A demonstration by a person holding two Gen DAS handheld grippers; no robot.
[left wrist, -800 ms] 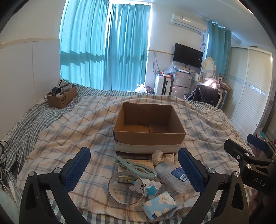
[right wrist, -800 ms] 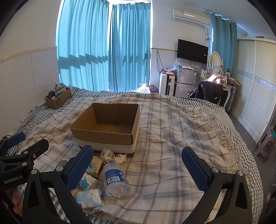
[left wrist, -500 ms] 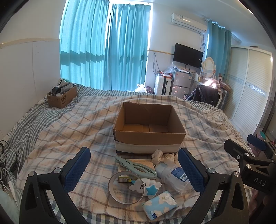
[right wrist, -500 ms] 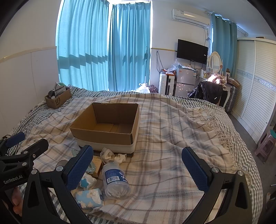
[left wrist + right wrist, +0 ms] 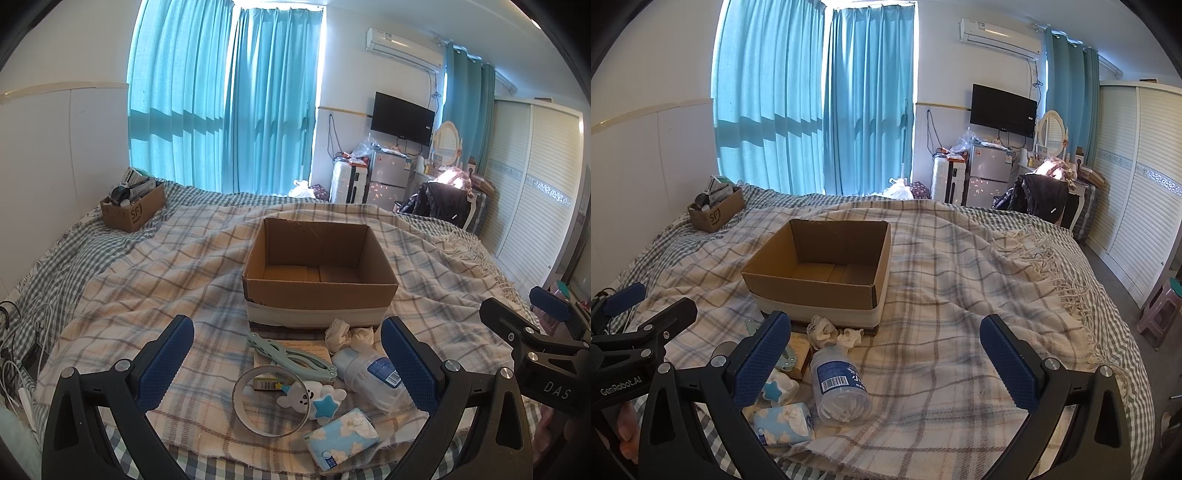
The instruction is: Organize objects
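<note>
An open, empty cardboard box point(image 5: 317, 291) point(image 5: 816, 291) sits mid-bed on the plaid blanket. In front of it lie a clear plastic bottle point(image 5: 373, 376) point(image 5: 838, 387), crumpled tissue point(image 5: 343, 330), a light green clip point(image 5: 291, 356), a tape ring point(image 5: 271, 400), a cloud-and-star toy point(image 5: 314, 398) and a blue tissue pack point(image 5: 341, 441) point(image 5: 783, 424). My left gripper point(image 5: 288, 363) is open and empty above these items. My right gripper point(image 5: 886, 362) is open and empty, right of the bottle.
A small cardboard box point(image 5: 133, 208) full of things stands at the far left of the bed. Cables point(image 5: 22, 354) lie at the bed's left edge. A fridge point(image 5: 388, 181), chair and wardrobe point(image 5: 532, 206) are beyond the bed on the right.
</note>
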